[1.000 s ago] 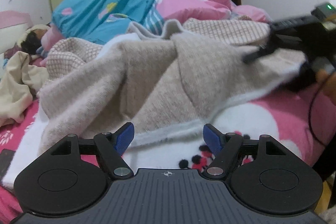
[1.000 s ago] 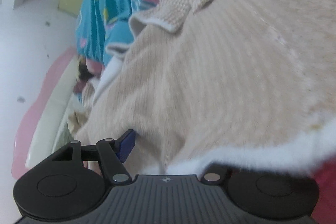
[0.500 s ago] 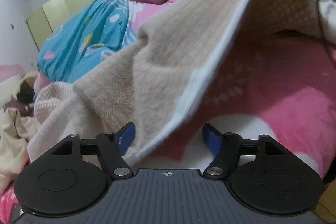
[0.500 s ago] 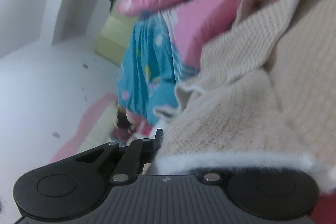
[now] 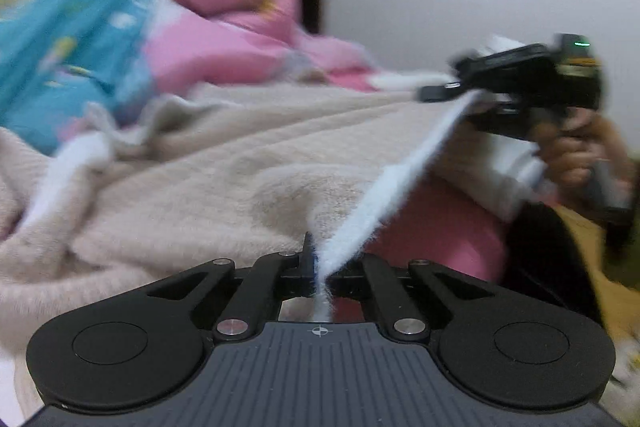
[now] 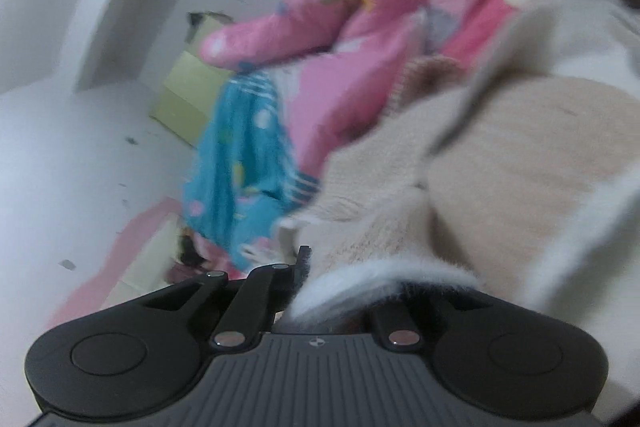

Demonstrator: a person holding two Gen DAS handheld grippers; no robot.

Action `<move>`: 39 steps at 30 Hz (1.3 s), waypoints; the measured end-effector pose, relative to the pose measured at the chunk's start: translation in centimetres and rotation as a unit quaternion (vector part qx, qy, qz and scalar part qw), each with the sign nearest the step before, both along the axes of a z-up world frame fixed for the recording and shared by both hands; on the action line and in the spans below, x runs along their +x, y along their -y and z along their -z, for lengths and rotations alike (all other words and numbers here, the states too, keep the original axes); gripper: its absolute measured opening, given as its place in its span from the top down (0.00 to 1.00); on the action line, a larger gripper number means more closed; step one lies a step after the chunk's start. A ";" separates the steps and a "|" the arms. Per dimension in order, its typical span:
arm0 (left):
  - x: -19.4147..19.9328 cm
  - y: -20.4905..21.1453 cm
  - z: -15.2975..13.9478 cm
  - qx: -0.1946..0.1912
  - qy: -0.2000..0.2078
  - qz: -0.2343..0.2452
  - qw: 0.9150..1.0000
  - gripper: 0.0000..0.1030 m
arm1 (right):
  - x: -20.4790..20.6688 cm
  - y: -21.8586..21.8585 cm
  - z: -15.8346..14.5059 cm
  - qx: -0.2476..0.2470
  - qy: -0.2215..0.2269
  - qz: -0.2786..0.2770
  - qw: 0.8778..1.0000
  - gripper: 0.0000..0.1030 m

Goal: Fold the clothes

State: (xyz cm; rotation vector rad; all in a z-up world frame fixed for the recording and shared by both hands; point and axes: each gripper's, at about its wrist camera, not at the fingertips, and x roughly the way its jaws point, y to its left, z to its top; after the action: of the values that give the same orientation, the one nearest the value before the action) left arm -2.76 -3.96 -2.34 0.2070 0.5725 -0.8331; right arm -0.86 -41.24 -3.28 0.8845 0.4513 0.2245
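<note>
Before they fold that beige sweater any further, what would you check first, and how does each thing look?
1. Left gripper shut on the sweater's white hem: ok.
2. Right gripper shut on the same hem: ok; cloth covers its jaws in its own view.
3. Hem stretched straight between the two grippers: ok.
4. Beige sweater body flat: not ok, bunched and wrinkled.
5. Sleeves' position: cannot tell, blurred.
6. Room on the pink bed sheet to lay it down: cannot tell.

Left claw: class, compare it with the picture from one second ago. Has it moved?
Yes. The left claw was open and short of the beige garment; now it has closed on the garment's white hem, with the pink bedding just beyond.
</note>
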 end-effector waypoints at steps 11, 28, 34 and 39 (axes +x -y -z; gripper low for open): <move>1.3 -4.1 1.5 -0.004 -0.065 -0.018 0.998 0.73 | -1.8 -3.3 -1.8 -0.262 -0.115 -0.103 0.953 0.58; 5.0 -8.6 -1.3 -0.084 -0.088 0.055 0.991 0.55 | 16.0 -17.9 -11.5 -0.380 0.055 -0.282 0.879 0.60; 5.7 -12.6 -2.3 -0.177 -0.096 -0.013 0.979 0.54 | 22.8 -21.8 -8.5 -0.404 0.013 -0.300 0.864 0.65; 12.1 -10.8 -0.9 -0.186 -0.084 -0.170 0.964 0.51 | 27.2 -24.4 -5.3 -0.441 0.000 -0.294 0.848 0.67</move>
State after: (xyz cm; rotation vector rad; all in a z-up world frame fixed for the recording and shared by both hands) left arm 9.37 6.81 -1.49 -0.3040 0.5788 -0.6103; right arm 26.31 -16.86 2.03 -0.1855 0.7371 0.5240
